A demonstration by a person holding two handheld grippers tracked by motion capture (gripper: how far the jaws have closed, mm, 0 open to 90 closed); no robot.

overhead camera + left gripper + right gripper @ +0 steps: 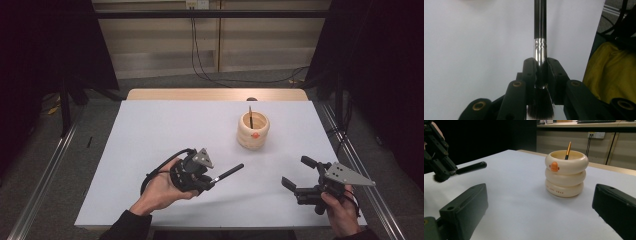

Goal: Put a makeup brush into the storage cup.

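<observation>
While the left gripper (200, 176) clamps a makeup brush (540, 47) left of the cream holder (253, 130), the right gripper's (299, 176) jaws gape wide.

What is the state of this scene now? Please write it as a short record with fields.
surface: white table
left gripper: shut on the makeup brush, at the metal ferrule; handle points away, bristles toward the hand
right gripper: open, holds nothing, fingers wide apart
holder: cream ringed cup with an orange mark, upright on the table
inside holder: one thin stick with an orange-yellow handle, leaning
</observation>
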